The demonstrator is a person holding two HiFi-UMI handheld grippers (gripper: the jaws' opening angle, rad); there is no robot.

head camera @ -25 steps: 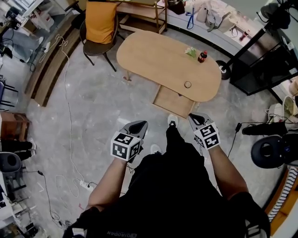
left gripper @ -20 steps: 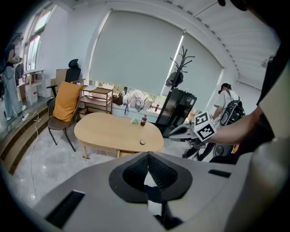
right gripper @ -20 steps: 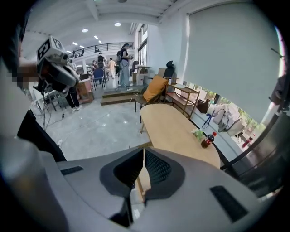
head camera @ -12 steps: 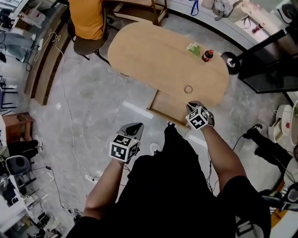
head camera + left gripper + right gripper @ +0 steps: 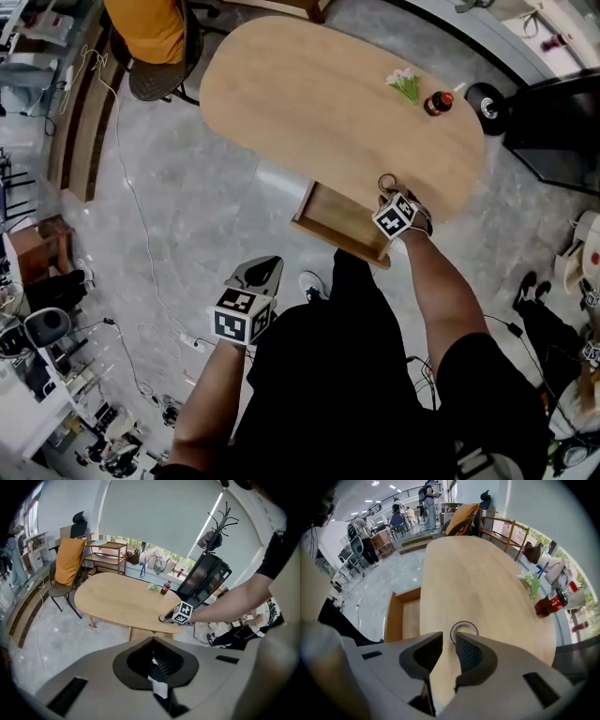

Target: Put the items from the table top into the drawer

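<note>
A small clear ring-shaped roll point(image 5: 464, 629) lies near the front edge of the oval wooden table point(image 5: 309, 94). My right gripper point(image 5: 449, 638) hovers just short of it, open by a narrow gap, nothing between the jaws. Farther back stand a red-capped dark bottle point(image 5: 438, 102) and a small green sprig with pale flowers point(image 5: 404, 84). The wooden drawer point(image 5: 342, 225) is pulled out under the table edge, to the left of the right gripper point(image 5: 389, 195). My left gripper point(image 5: 266, 266) hangs low over the floor, away from the table, jaws together and empty.
A chair draped in orange cloth point(image 5: 155, 37) stands at the table's far left end. A white cable point(image 5: 131, 197) trails over the grey floor to a power strip. A black stand point(image 5: 487, 103) and dark cabinet sit beyond the table's right end.
My right gripper has moved forward from beside my legs, over the drawer, to the table edge by the ring. The left gripper has stayed low. The table now looks nearer.
</note>
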